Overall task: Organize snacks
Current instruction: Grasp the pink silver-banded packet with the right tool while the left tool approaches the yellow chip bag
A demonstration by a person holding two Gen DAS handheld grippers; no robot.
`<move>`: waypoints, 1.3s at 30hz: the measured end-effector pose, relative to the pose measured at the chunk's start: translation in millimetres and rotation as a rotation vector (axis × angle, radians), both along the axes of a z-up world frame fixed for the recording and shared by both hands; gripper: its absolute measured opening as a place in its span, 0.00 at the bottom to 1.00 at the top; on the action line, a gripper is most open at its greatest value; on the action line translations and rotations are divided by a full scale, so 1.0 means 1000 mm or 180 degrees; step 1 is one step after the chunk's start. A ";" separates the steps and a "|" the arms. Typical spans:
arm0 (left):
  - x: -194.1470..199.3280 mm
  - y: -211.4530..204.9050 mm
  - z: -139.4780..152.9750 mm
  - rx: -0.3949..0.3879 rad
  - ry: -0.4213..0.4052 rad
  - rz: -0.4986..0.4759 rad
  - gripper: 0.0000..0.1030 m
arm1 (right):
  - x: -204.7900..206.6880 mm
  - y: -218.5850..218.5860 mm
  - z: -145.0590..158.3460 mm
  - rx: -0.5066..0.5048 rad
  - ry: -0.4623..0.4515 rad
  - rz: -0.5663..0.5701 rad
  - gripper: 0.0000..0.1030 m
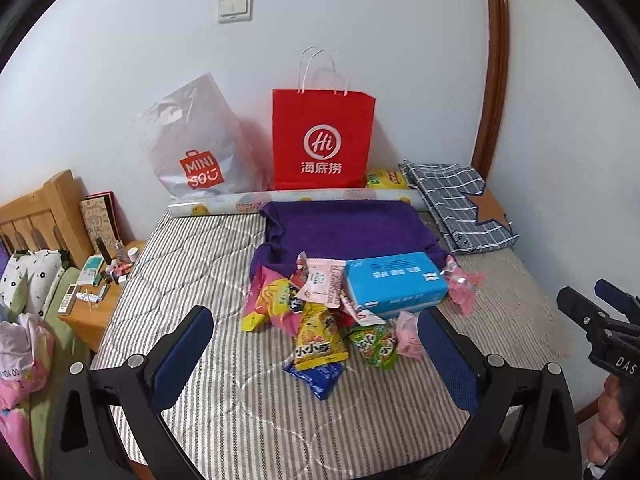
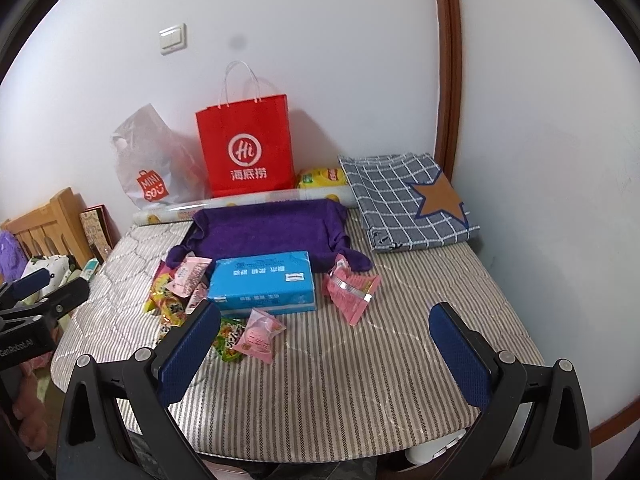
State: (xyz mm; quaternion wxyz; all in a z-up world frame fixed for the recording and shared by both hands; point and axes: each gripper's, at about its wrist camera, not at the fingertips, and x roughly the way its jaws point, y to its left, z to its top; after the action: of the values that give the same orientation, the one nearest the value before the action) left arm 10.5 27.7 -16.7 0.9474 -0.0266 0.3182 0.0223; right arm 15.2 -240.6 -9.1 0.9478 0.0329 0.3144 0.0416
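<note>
A pile of snack packets lies on the striped mattress (image 1: 224,400): a yellow packet (image 1: 318,338), a green one (image 1: 376,344), a dark blue one (image 1: 316,376), pink ones (image 1: 324,282), and a blue box (image 1: 396,282) on top. A purple cloth tray (image 1: 348,228) lies behind them. My left gripper (image 1: 316,344) is open and empty, above the mattress just in front of the pile. My right gripper (image 2: 324,344) is open and empty, right of the pile, near a round pink packet (image 2: 260,334), a pink packet (image 2: 352,290) and the blue box (image 2: 262,282).
A red paper bag (image 1: 324,140) and a white Miniso bag (image 1: 196,152) stand against the wall behind a roll (image 1: 280,202). A folded checked cloth (image 1: 460,204) lies at the back right. A cluttered wooden nightstand (image 1: 100,292) stands left of the bed.
</note>
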 end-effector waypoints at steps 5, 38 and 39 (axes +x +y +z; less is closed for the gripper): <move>0.015 0.013 -0.017 -0.0026 0.0134 0.0089 1.00 | 0.018 0.000 -0.014 -0.0016 0.0122 -0.0030 1.00; 0.120 0.049 -0.086 -0.0133 0.0782 0.0252 0.97 | 0.160 -0.019 -0.104 -0.0130 0.0461 0.0180 0.74; 0.122 0.050 -0.086 -0.0128 0.0781 0.0266 0.97 | 0.165 -0.018 -0.106 -0.0114 0.0465 0.0209 0.72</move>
State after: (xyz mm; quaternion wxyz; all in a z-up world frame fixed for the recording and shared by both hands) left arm 132.0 77.4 -102.3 0.8989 -0.0559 0.4307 0.0585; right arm 180.1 -258.6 -114.8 0.9209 0.0086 0.3843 0.0646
